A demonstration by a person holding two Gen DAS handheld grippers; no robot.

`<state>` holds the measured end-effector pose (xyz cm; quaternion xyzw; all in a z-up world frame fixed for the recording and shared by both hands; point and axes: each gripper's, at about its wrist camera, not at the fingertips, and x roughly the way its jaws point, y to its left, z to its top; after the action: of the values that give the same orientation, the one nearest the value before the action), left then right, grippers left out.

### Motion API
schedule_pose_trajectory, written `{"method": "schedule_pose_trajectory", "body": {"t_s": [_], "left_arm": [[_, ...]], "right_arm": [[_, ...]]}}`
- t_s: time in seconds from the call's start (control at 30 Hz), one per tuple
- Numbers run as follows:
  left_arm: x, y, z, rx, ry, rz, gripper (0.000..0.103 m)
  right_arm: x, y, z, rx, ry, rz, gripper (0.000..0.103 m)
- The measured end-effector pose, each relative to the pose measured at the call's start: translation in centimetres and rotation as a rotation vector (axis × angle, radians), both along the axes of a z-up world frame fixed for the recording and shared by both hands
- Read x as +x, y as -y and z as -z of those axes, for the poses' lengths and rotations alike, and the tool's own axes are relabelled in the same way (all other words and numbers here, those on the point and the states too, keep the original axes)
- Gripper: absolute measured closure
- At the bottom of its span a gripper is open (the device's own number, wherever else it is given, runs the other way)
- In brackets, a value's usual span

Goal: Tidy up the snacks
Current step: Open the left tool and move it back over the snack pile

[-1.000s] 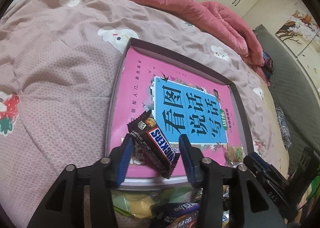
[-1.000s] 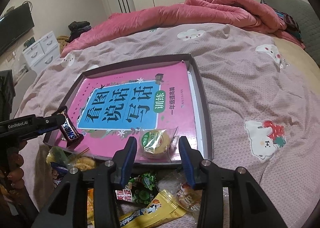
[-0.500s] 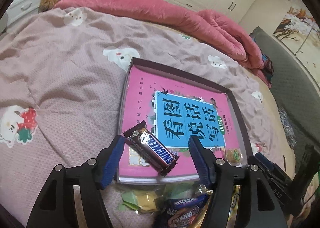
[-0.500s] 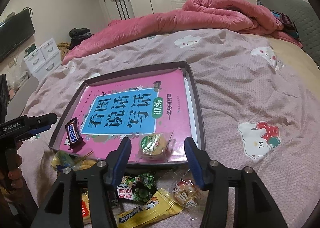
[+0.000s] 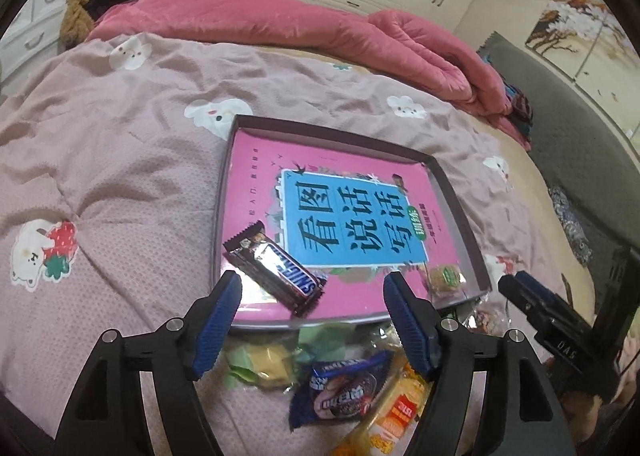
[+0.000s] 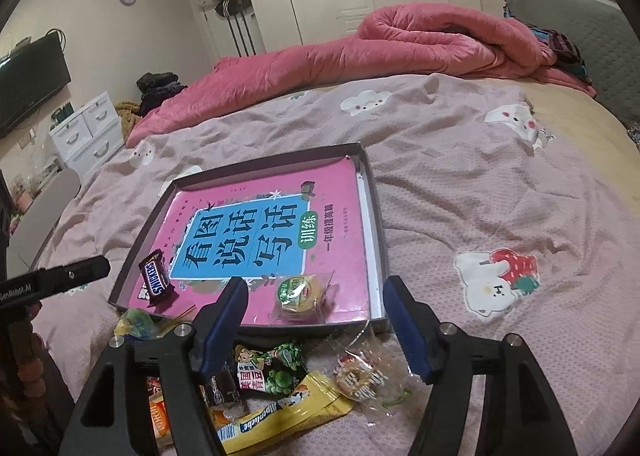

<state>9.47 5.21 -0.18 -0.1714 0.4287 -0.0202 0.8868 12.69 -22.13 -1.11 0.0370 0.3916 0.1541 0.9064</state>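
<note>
We count one tray [image 6: 378,240] holding one pink book [image 6: 280,224], one Snickers bar [image 6: 156,278] and one round wrapped cake [image 6: 298,292], with several loose snack packets [image 6: 280,384] at lower centre.

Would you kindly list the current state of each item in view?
Snickers bar: lying released in the tray.
Round cake: wrapped, in the tray.
Tray: on the bed.
Left gripper: opening, empty.
Right gripper: opening, empty.
Loose snacks: outside the tray.

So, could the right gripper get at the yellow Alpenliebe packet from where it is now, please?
Probably yes: the Alpenliebe packet lies uncovered on top of the pile, just below the right gripper, whose opening jaws hold nothing.
</note>
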Motion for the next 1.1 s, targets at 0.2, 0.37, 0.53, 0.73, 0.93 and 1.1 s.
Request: {"method": "schedule_pose_trajectory", "body": {"t_s": [0.2, 0.37, 0.53, 0.73, 0.93, 1.1], "left_arm": [[-0.7, 1.4, -0.2, 0.026, 0.001, 0.046, 0.028], [-1.4, 2.7, 0.0, 0.043, -0.012, 0.103, 0.028], [-2.1, 3.9, 0.2, 0.063, -0.027, 0.153, 0.028], [-3.0, 5.2, 1.1, 0.075, -0.065, 0.213, 0.028], [-3.9, 6.3, 2.2, 0.070, -0.109, 0.258, 0.028], [-4.2, 7.1, 3.2, 0.068, -0.150, 0.293, 0.028]], "right_arm": [[-0.9, 0.6, -0.4, 0.000, -0.001, 0.009, 0.032], [-1.8, 0.6, -0.6, -0.016, -0.004, 0.007, 0.031], [-2.5, 0.6, -0.6, -0.018, -0.011, 0.002, 0.029], [-2.9, 0.9, -0.4, -0.039, -0.033, 0.016, 0.027], [-2.6, 1.4, 0.2, -0.064, -0.074, 0.040, 0.027], [-2.6, 1.5, 0.9, -0.082, -0.113, 0.046, 0.027]]}}
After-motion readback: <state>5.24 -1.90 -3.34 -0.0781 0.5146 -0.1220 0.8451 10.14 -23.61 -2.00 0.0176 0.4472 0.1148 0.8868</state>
